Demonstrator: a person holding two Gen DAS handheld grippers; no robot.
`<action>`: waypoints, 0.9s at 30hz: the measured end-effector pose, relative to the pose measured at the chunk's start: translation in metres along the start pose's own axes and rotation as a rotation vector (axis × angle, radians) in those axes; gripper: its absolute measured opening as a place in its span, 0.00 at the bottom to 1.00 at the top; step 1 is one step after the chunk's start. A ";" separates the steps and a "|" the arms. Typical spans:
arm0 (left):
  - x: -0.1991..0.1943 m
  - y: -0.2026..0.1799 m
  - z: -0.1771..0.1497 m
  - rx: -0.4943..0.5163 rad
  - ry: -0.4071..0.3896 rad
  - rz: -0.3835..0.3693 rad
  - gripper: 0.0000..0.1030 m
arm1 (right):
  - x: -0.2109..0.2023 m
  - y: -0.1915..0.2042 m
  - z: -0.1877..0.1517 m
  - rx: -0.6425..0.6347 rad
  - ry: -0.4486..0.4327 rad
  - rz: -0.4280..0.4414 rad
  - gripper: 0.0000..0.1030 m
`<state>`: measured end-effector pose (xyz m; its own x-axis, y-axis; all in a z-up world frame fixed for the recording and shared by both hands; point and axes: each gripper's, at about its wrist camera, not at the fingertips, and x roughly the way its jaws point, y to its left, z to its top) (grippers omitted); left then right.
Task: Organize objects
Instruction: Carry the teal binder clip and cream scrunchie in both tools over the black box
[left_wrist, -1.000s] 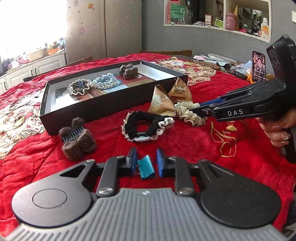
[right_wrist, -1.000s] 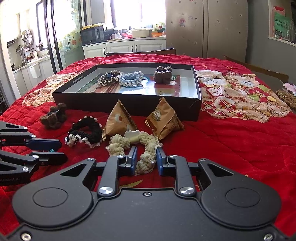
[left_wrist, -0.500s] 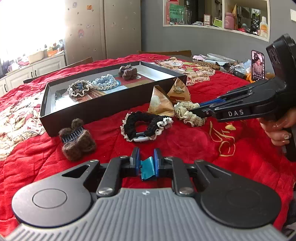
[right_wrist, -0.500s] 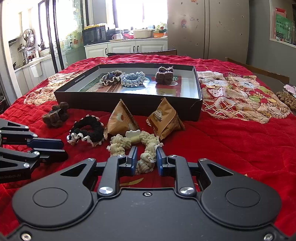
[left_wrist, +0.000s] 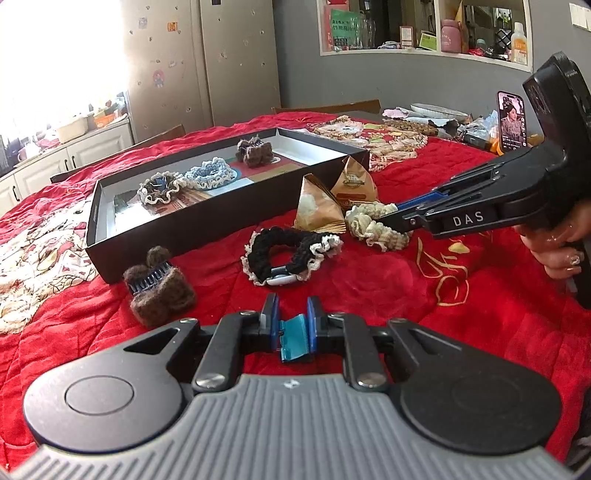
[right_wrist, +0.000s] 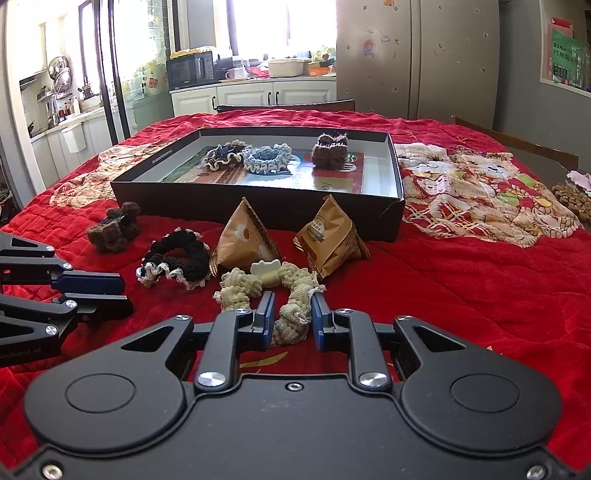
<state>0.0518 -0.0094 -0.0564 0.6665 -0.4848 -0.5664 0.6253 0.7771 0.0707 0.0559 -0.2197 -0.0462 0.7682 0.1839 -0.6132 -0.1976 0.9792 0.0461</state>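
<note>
- Left tool (left_wrist: 291, 325): jaws closed on a small teal clip (left_wrist: 294, 338), held just above the red quilt (left_wrist: 369, 280) that covers the worktop.
- Right tool (right_wrist: 293, 319): jaws closed in on one end of the cream crocheted scrunchie (right_wrist: 295, 295); pads press the yarn on both sides. In the left wrist view its tip (left_wrist: 393, 218) meets the same scrunchie (left_wrist: 373, 229), and a hand (left_wrist: 561, 243) grips the handle.
- Black box (right_wrist: 258, 206): open, lying toward the far edge of the worktop. Inside it sit a dark frilled scrunchie (right_wrist: 223, 155), a light-blue scrunchie (right_wrist: 267, 158) and a brown fuzzy clip (right_wrist: 330, 150).
- Loose on the quilt in front of the box's near wall: a second brown fuzzy clip (right_wrist: 114, 227) at the left, a black scrunchie with white trim (right_wrist: 177, 260), two tan pyramid packets (right_wrist: 243, 236) (right_wrist: 330, 236).
- Cream scrunchie lies just in front of the packets, with a small white clip (right_wrist: 266, 273) touching it.
</note>
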 end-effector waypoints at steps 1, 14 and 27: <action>0.000 0.000 0.000 -0.002 -0.002 0.003 0.17 | 0.000 0.000 0.000 0.000 -0.001 0.000 0.17; -0.002 0.005 0.002 -0.030 -0.012 0.006 0.17 | -0.006 0.002 0.001 -0.014 -0.016 0.002 0.12; -0.008 0.004 0.007 -0.036 -0.024 0.004 0.17 | -0.017 0.006 0.005 -0.034 -0.048 0.004 0.11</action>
<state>0.0524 -0.0051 -0.0456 0.6790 -0.4905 -0.5462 0.6075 0.7931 0.0430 0.0451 -0.2166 -0.0313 0.7954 0.1921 -0.5748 -0.2202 0.9752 0.0212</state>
